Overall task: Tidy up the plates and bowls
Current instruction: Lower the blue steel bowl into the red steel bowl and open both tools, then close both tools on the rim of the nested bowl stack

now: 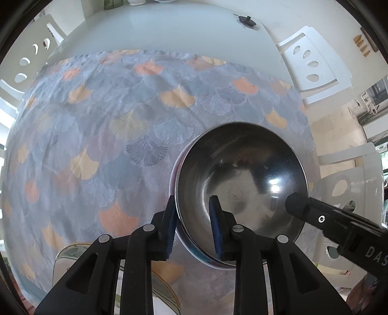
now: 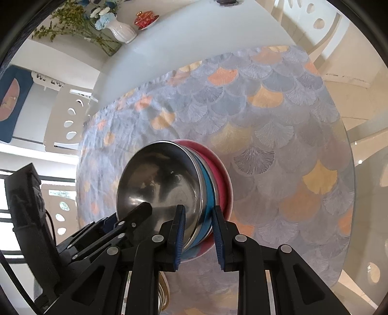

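Note:
A steel bowl (image 1: pixel 242 169) sits nested in a blue bowl (image 2: pixel 208 191) and a pink bowl (image 2: pixel 222 179) over the patterned tablecloth (image 1: pixel 109 133). My right gripper (image 2: pixel 198 213) is shut on the stack's near rim, one pad inside the steel bowl (image 2: pixel 160 174) and one outside the pink bowl. Its black finger (image 1: pixel 294 201) shows at the steel bowl's right rim in the left wrist view. My left gripper (image 1: pixel 192 206) straddles the opposite rim. Its outer pad lies by the stack's wall and its inner pad stands off it, so it is open. The left gripper (image 2: pixel 126 215) also shows in the right wrist view.
A green-patterned plate (image 1: pixel 70 254) lies under my left gripper near the table's front edge. A white vase of flowers (image 2: pixel 121 29) and a red cup on a saucer (image 2: pixel 145 19) stand at the far end of the white table. White chairs (image 1: pixel 308 63) ring the table.

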The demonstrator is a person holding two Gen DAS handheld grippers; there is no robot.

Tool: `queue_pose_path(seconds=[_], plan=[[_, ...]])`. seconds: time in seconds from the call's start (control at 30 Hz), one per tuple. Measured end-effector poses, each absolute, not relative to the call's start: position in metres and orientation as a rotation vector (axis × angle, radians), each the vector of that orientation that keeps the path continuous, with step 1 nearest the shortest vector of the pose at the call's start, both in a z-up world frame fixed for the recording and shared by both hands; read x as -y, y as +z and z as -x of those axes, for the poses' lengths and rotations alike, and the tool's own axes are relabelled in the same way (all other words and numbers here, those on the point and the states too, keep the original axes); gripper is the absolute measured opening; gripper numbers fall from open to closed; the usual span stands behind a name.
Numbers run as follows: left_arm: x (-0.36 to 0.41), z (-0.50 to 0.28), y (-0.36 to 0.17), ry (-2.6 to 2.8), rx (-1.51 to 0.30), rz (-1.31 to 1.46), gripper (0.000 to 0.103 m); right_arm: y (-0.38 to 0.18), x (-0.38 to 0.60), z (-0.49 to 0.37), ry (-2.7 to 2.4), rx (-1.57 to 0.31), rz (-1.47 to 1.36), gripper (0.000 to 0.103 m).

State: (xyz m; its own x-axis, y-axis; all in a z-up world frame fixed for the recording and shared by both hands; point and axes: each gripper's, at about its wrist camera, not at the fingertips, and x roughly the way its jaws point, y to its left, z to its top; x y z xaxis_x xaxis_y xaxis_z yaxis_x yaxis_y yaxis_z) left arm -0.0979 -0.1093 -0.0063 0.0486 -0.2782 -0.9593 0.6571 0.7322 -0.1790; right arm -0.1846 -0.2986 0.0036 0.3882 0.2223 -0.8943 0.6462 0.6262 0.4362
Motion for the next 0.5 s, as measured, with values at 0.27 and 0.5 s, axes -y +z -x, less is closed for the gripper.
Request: queue_pose_path(seconds=[0.27, 0.5], plan=[[0.096, 0.083, -0.003, -0.737, -1.401, -0.192, 0.062, -0.003, 0.314, 0.191, -0.33, -1.136, -0.973, 0.063], [0.094, 0.071, -0.029, -0.688, -1.451, -0.197, 0.08, -0.028, 0.319, 0.185, -0.309, -1.157, -1.05, 0.072]])
